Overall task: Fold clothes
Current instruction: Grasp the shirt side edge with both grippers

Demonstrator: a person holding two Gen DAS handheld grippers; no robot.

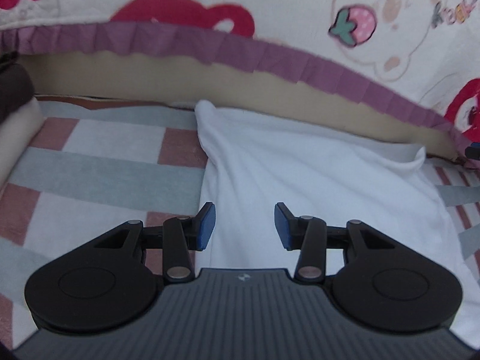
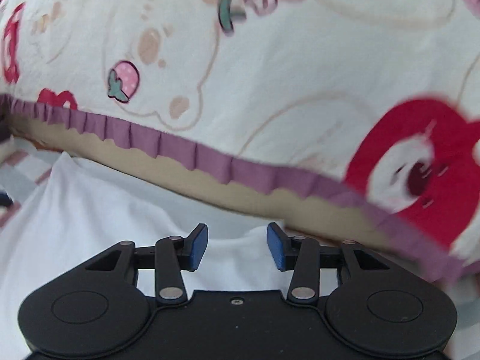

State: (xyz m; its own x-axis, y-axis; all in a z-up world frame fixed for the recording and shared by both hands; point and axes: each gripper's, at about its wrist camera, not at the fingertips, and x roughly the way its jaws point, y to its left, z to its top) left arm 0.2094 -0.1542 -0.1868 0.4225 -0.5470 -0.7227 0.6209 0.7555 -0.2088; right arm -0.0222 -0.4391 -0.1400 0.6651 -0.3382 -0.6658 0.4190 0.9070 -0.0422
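On checked bedding (image 1: pixel 99 162), one white garment (image 1: pixel 300 174), two spread claws (image 1: pixel 245 226) (image 2: pixel 237 246)

Only blurred lettering shows on the cartoon-print quilt (image 1: pixel 300 9), just right of its pink strawberry (image 1: pixel 354 25), too smeared to read. A small pale logo mark sits on the left gripper (image 1: pixel 245 226) body, not legible as text.

Ruffled quilt (image 2: pixel 240 75) walls off the far side

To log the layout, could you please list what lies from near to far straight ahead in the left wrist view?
left gripper → white garment → beige band → purple ruffle trim → cartoon-print quilt.
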